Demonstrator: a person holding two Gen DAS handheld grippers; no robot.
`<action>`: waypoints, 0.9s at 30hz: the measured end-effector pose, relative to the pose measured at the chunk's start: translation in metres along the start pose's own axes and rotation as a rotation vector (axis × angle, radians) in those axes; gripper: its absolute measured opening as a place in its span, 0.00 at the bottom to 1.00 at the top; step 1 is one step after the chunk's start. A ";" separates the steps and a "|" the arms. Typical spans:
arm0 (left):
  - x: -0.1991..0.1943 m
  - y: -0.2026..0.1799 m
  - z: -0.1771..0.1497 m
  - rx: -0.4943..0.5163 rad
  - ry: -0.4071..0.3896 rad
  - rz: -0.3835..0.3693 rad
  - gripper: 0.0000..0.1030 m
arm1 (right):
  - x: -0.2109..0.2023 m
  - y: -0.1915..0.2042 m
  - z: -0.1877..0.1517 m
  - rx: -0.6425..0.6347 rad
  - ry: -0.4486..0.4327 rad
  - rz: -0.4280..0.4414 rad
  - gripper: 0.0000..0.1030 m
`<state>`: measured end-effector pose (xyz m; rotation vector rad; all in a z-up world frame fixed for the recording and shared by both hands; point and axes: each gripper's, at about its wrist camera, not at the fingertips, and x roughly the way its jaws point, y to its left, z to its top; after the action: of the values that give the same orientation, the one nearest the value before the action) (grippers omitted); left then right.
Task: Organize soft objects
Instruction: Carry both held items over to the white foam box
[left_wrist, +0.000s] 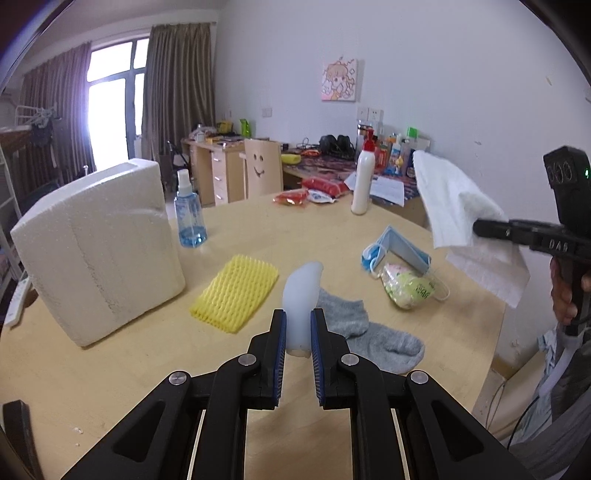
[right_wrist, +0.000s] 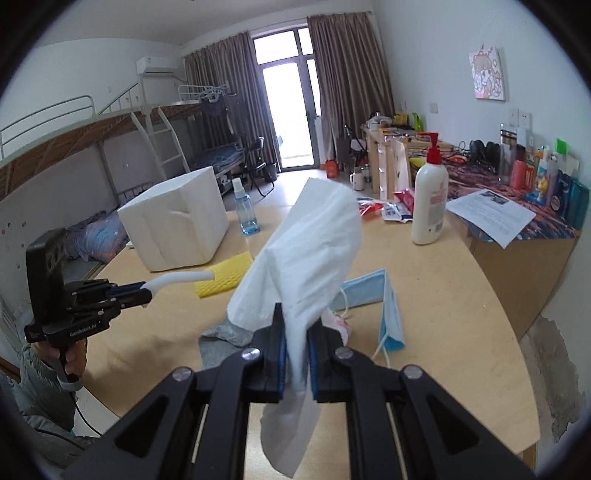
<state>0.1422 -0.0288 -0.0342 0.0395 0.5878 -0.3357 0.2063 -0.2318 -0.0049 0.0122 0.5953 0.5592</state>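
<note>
My left gripper (left_wrist: 298, 313) is shut on a pale, curved soft pad (left_wrist: 303, 291), held just above the round wooden table (left_wrist: 295, 236). In the right wrist view that gripper (right_wrist: 149, 293) is at the left with the pad (right_wrist: 181, 277) sticking out of it. My right gripper (right_wrist: 297, 317) is shut on a white tissue (right_wrist: 306, 251) that stands up and droops below the jaws. From the left wrist view, that gripper (left_wrist: 476, 227) and the tissue (left_wrist: 454, 206) hang above the table's right edge. A yellow foam net (left_wrist: 234, 291), grey sock (left_wrist: 369, 332), blue face mask (left_wrist: 399, 251) and small colourful packet (left_wrist: 406, 286) lie on the table.
A white foam box (left_wrist: 99, 251) stands at the table's left, with a blue spray bottle (left_wrist: 191, 214) behind it. A white lotion bottle (left_wrist: 364, 181) and red packets (left_wrist: 291, 195) sit at the far edge. A cluttered desk (right_wrist: 517, 206) adjoins the table at the right.
</note>
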 end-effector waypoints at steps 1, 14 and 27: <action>0.000 -0.001 0.001 0.000 -0.003 0.002 0.14 | 0.002 0.000 0.000 -0.003 0.002 -0.001 0.12; -0.026 -0.006 0.005 -0.006 -0.055 0.067 0.14 | 0.018 0.017 -0.008 -0.011 0.002 0.039 0.13; -0.092 0.015 0.002 -0.025 -0.168 0.243 0.14 | 0.029 0.063 0.002 -0.023 -0.042 0.117 0.13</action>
<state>0.0761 0.0126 0.0173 0.0575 0.4146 -0.0939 0.1962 -0.1632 -0.0085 0.0372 0.5497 0.6779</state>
